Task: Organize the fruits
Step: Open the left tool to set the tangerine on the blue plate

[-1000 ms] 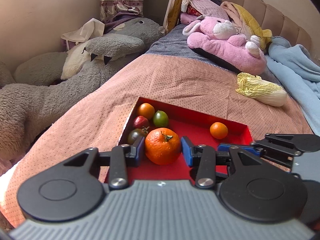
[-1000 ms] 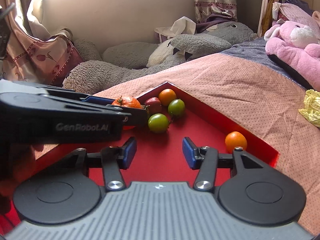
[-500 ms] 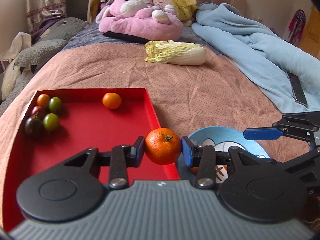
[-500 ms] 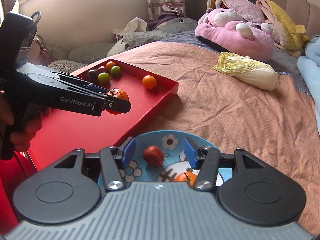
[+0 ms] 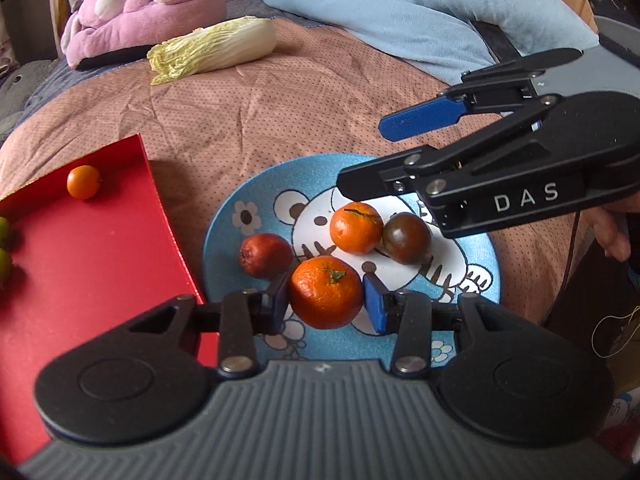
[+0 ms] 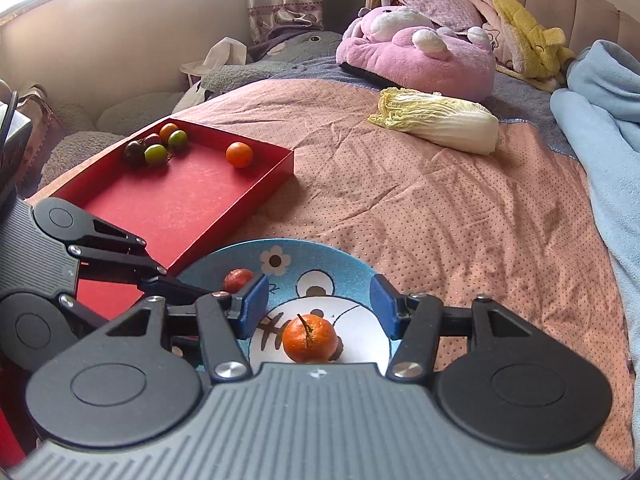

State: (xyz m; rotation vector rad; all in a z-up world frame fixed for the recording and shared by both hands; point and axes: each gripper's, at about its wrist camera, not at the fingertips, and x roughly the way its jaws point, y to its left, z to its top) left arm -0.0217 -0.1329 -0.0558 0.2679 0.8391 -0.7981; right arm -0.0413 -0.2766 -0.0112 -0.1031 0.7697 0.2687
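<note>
Fruits sit in two places, and I read them from the left: my red tray (image 5: 92, 264) holds a small orange (image 5: 83, 182) near its far wall, and in the right wrist view a cluster of green and dark tomatoes (image 6: 154, 148) fills its far corner. Just beside the tray's right edge lies the blue cartoon plate (image 5: 224, 240), carrying a reddish fruit (image 5: 266, 255) on its left side, a tangerine (image 5: 356, 229) in the middle and a dark tomato (image 5: 408, 238) touching that tangerine's right side. My left gripper (image 5: 326, 300) pinches a large mandarin (image 5: 326, 298) between its blue pads, stem up, over the near part of the plate; whether the fruit touches the plate I cannot tell. My right gripper (image 6: 318, 306) hangs over the plate's right half with its jaws spread, and they have just been opening; nothing is clamped between them, and the tangerine (image 6: 310, 339) lies on the plate below the gap. Everything rests on a pink dotted bedspread (image 5: 280, 100). Farther back a napa cabbage (image 5: 214, 52) lies on the cover, a pink plush toy (image 5: 140, 12) behind it, a light blue blanket (image 5: 420, 12) on the right, and a grey plush (image 6: 256, 68) by the beige wall at far left.
</note>
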